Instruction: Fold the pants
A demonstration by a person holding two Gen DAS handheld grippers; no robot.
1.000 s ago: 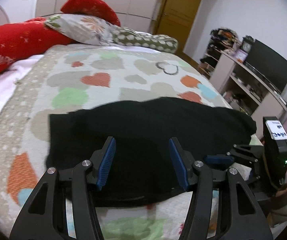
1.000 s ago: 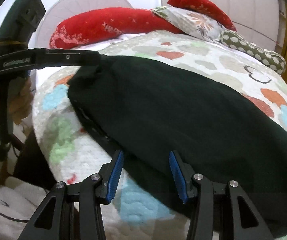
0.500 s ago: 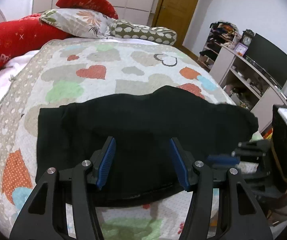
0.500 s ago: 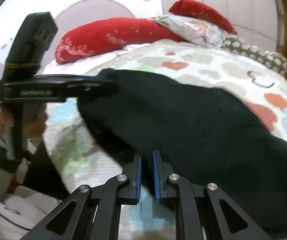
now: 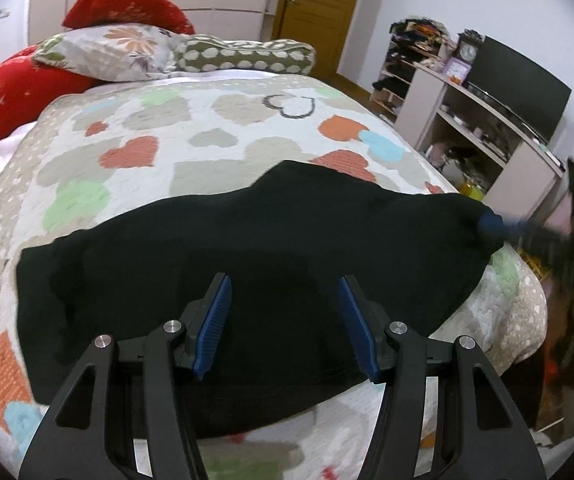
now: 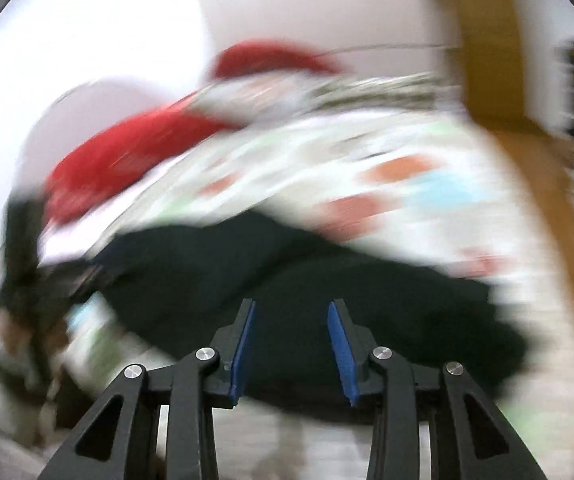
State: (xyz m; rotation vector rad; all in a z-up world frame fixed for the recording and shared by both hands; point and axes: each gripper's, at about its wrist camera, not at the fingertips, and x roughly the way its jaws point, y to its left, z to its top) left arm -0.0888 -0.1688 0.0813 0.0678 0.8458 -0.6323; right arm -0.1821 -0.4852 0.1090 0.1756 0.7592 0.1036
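Right gripper [image 6: 291, 344] reopening after pinching shut, nothing between its pads, swung blurred across black pants [image 5: 247, 264], left gripper [image 5: 285, 320] still open above them

Both wrist views downward, sharing pants [image 5: 247, 264]

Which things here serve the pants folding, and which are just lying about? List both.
In the job:
- black pants
- left gripper, open over them
- right gripper, jaws opening, nothing visibly between them
- heart-patterned bedspread under the pants

Lying about:
- red pillows
- floral pillow
- dotted pillow
- shelf unit
- TV
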